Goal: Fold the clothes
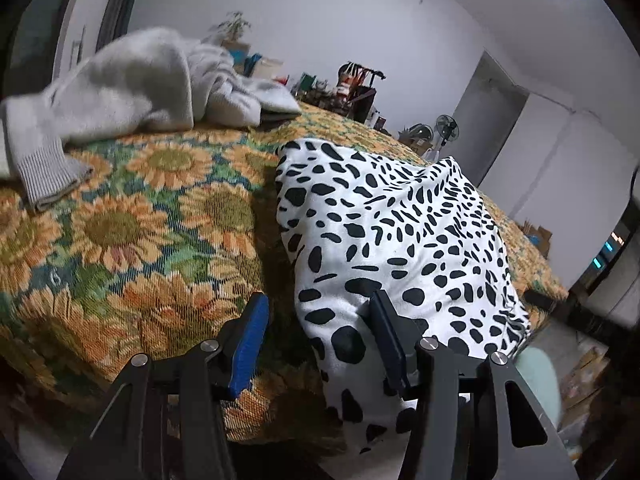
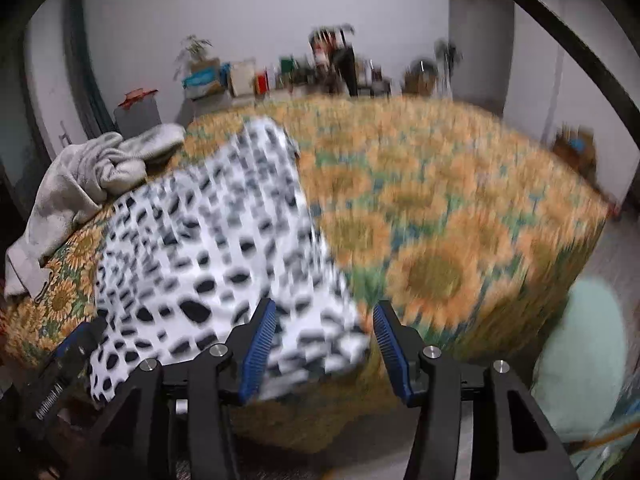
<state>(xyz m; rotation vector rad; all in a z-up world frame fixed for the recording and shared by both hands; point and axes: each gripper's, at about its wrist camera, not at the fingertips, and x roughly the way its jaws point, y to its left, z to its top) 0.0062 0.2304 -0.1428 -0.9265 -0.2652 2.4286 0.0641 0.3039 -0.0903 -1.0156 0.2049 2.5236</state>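
Spotted garment [image 1: 392, 232] half-bunched on bed [image 1: 132, 232], unfolded; grey sweater [image 1: 132, 84] at 10 o'clock untouched; left claw [image 1: 320, 336] and right claw [image 2: 325, 344] both agape, gripping nothing.

Home bedroom, sunflower bedspread [image 1: 132, 236], cluttered shelf [image 2: 280, 80], standing fan [image 1: 447, 128]

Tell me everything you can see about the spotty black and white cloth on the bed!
The spotty cloth is white with black blotches and looks soft, like fleece. It lies rumpled and humped on the sunflower bedspread, its near end hanging over the bed's edge. The grey sweater lies apart from it. One finger of the left gripper touches its near edge; the right gripper is open around its near corner.
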